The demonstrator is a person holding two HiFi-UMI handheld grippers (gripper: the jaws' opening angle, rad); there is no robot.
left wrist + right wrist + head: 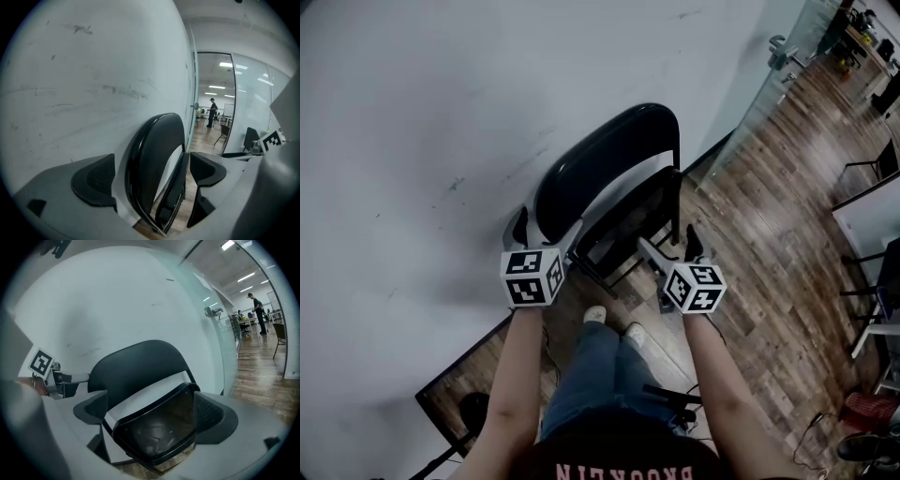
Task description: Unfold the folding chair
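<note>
Head view: folded folding chair at centre frame, upright and leaning against the white wall that fills the upper left; its dark backrest uppermost, its seat flat against the frame below; wooden floor to the right and beneath.

Left gripper at the chair's left edge, centre left of the frame; right gripper at the seat's lower right corner, just right of centre; the person's shoes near the chair's foot, between the two forearms.

Left gripper view: fingers wide apart; the backrest's rim stands in the gap between the pads, clear of both.

Right gripper view: fingers likewise spread; the glossy seat fills the space between the pads, its right edge just beside the right-hand pad; actual contact cannot be told.

Glass partition at upper right, adjoining the wall.
</note>
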